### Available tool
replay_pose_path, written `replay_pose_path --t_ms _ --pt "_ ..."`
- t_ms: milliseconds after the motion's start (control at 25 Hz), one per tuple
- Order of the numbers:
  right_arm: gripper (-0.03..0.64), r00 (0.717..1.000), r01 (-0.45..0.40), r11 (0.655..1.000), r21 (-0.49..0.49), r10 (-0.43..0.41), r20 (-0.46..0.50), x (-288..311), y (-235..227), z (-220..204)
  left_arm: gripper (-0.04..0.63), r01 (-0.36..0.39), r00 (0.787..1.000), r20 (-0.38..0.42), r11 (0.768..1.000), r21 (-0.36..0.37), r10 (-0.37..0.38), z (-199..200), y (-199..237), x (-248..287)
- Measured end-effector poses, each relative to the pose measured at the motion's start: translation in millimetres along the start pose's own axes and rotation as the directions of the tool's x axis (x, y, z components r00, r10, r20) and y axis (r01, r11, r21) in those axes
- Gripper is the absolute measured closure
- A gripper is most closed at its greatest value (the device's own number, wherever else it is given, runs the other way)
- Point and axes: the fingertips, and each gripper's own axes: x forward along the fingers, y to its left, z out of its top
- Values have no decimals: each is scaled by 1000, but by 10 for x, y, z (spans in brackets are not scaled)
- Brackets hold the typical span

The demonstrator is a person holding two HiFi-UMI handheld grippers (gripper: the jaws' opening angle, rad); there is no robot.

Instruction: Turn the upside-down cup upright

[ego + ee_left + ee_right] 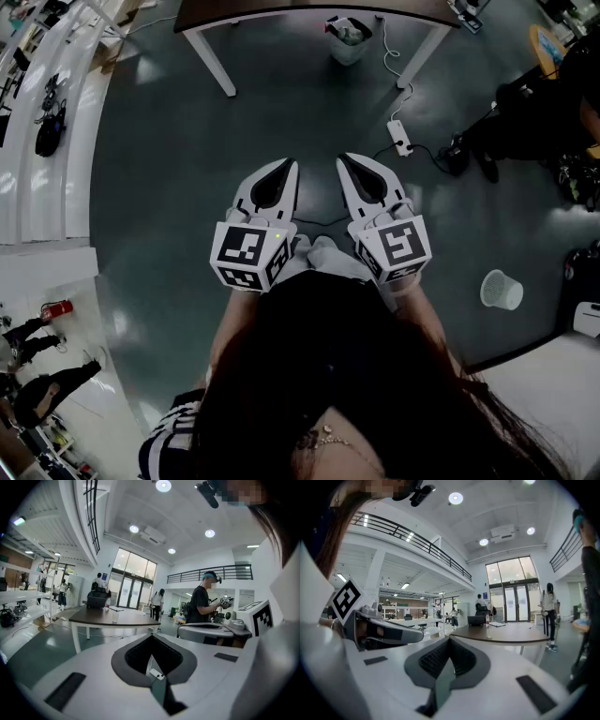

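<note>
Dark hair (337, 375) crowds the head view, left gripper (284, 169) and right gripper (347, 161) both closed on nothing over floor (169, 187); left gripper view finds a cup (115, 617) mid-tabletop, far off; right gripper view, the same table (511, 637): approach pending, walking closer likely next

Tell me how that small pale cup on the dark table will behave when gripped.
The small pale cup looks translucent, so probably thin, light and easily crushed. It stands taller than wide near the edge of the dark brown table, so a nudge may tip it. Slipperiness: cannot tell.
</note>
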Motion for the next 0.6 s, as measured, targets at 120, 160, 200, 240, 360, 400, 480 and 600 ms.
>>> replay_pose_path --t_ms 120,160,200,240,360,400,480,600 --pt "601 1000 2 1000 -1 -2 4 26 -12 5 592 -1 1000 4 1000 -1 1 10 35 11" --pt "601 1000 3 1000 -2 -3 4 35 -18 4 592 -2 1000 5 1000 -2 2 11 47 18" --pt "601 1000 4 1000 -2 -4 4 45 -25 3 592 -2 1000 5 1000 -2 2 13 59 28" --pt "601 1000 5 1000 -4 -4 5 53 -36 3 592 -3 1000 5 1000 -2 3 15 69 42" --pt "601 1000 8 1000 -6 -8 9 76 -88 2 592 -4 1000 6 1000 -3 4 21 89 102" --pt "601 1000 6 1000 -6 -6 12 84 -104 4 592 -5 1000 6 1000 -3 5 20 95 123" --pt "601 1000 -1 1000 0 1 26 92 -133 18 592 -7 1000 5 1000 -3 7 18 101 162" --pt "601 999 -9 1000 5 9 40 106 -211 53 592 -12 1000 4 1000 -3 13 48 95 235"
